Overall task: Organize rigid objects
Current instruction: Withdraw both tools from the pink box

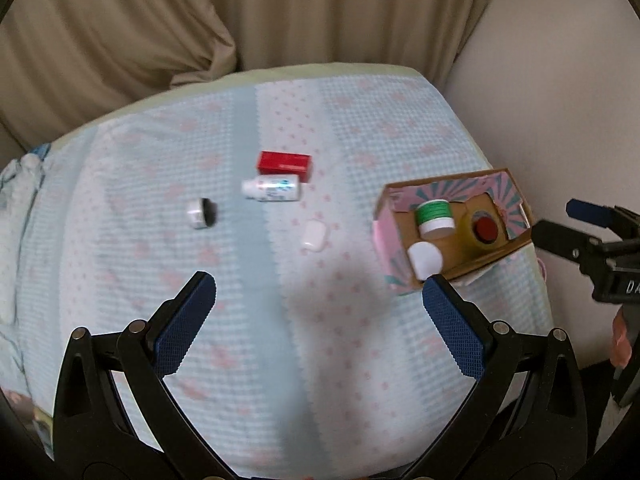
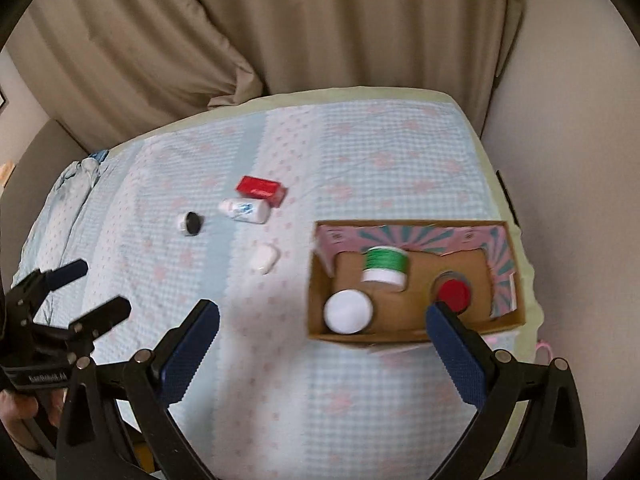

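Observation:
On the quilted cloth lie a red box [image 1: 285, 164] [image 2: 260, 189], a white bottle [image 1: 272, 188] [image 2: 245, 210] on its side, a small black-lidded jar [image 1: 201, 213] [image 2: 189, 224] and a white case [image 1: 315, 235] [image 2: 263, 258]. A cardboard box [image 1: 394, 204] [image 2: 316, 292] at the right holds a green-topped jar [image 1: 435, 217] [image 2: 384, 266], a white-lidded jar [image 1: 425, 258] [image 2: 347, 311] and a red-lidded yellow jar [image 1: 484, 228] [image 2: 453, 294]. My left gripper [image 1: 318, 288] hangs open above bare cloth. My right gripper [image 2: 322, 314] is open near the box's front wall, holding nothing.
Beige curtains [image 1: 160, 32] hang behind the table, and a pale wall [image 1: 560, 100] stands to the right. Crumpled cloth [image 2: 76, 184] lies at the far left edge. The right gripper's body [image 1: 592, 240] shows at the right edge, the left one's [image 2: 64, 308] at the left.

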The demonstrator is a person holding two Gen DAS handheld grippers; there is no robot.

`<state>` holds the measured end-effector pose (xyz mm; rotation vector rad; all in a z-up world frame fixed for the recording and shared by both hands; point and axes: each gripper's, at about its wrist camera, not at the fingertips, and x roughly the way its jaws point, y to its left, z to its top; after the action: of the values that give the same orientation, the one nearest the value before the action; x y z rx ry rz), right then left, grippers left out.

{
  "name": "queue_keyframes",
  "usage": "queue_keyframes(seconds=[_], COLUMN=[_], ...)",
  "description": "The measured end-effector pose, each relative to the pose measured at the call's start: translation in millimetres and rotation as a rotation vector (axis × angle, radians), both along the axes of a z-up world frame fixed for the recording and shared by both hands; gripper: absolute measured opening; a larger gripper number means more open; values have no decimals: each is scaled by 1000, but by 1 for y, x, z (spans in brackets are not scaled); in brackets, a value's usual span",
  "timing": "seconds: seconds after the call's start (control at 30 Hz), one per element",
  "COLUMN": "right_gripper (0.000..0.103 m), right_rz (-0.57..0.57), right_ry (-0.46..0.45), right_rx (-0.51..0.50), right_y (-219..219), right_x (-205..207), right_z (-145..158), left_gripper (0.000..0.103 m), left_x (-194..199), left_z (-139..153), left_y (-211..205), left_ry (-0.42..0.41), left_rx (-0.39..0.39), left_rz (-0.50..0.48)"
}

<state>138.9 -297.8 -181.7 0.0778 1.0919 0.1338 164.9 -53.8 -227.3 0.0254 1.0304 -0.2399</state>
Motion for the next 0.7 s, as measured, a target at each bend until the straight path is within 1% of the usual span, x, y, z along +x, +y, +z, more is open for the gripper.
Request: queue_keyframes(seconds=[0.1, 0.17, 0.3, 0.4, 0.47, 0.57, 0.63, 0.7], right_gripper=[103, 103, 103, 103, 103, 103, 103, 103], right_rz=[6, 12, -2, -15, -14, -1, 21, 59], right_ry=[0, 2, 0, 5, 3, -5, -12, -23], right_rx=[9, -5, -18, -36, -50, -76, -99, -120], right_y=[31, 51, 89, 114, 127, 151, 166, 180], right_x=[-5, -5, 0, 6, 11, 21, 30, 40], right_z=[4, 5, 6, 2, 0, -6, -12, -17], left_gripper=[103, 103, 103, 103, 103, 103, 103, 103], left_x=[-1, 2, 11, 22, 30, 49, 64, 80], left_z=[6, 7, 3, -4, -11, -24, -36, -52], left_y=[33, 57, 98, 124, 138, 157, 168, 179], left_ry=[-16, -17, -15, -32, -51, -61, -39, -21], left_rx=[0, -12, -20, -10, 15, 90, 125, 133], left_rz=[-3, -9, -30, -61, -88, -115, -137, -176])
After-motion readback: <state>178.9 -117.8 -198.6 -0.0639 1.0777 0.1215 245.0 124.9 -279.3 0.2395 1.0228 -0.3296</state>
